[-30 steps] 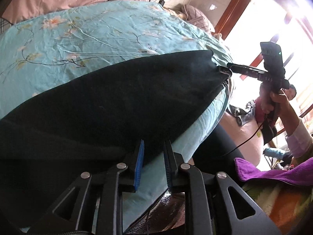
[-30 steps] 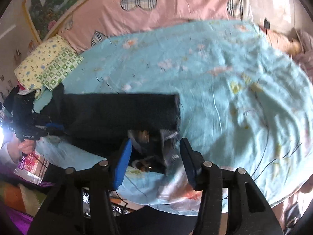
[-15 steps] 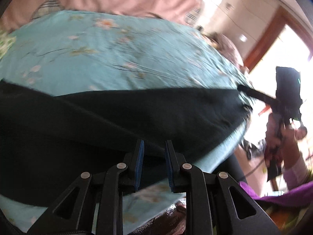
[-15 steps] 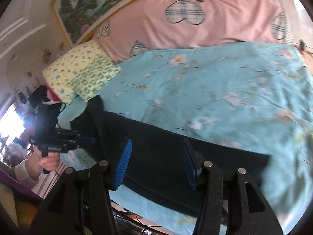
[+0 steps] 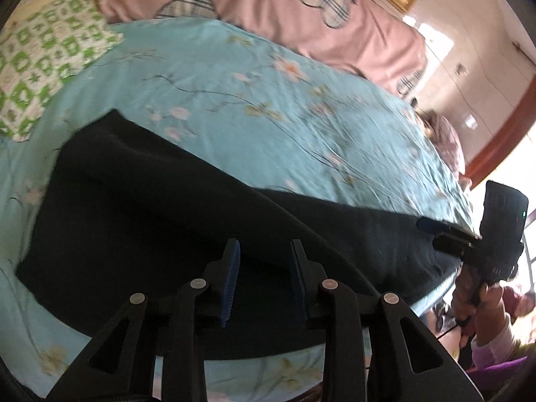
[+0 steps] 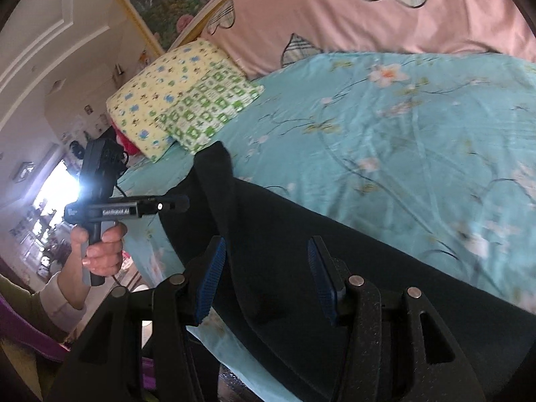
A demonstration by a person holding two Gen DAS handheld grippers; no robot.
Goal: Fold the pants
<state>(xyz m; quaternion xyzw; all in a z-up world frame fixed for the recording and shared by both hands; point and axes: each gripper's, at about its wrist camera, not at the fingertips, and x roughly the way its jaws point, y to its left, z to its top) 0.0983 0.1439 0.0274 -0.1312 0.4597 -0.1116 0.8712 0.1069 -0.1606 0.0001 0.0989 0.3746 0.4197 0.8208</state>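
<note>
the black pants [image 5: 160, 221] are lying stretched along the near edge of the light blue flowered bedsheet [image 5: 254, 107], a long fold ridge running down their length. the left gripper [image 5: 264, 251] is hovering low over the pants with its 2 blue-padded fingers [image 5: 231, 274] standing apart, a moderate gap between them and no cloth pinched. the right gripper [image 6: 264, 261] is pointing down the length of the pants from the other end, its fingers spread wider, also gripping nothing. in the right wrist view the left hand [image 6: 100, 248] is wrapping around the left gripper's handle, held level beside the pants' far end, sleeve cuff showing. a green-patterned pillow [image 6: 211, 107] and a pink headboard cover [image 6: 368, 13] are sitting at the head of the bed.
</note>
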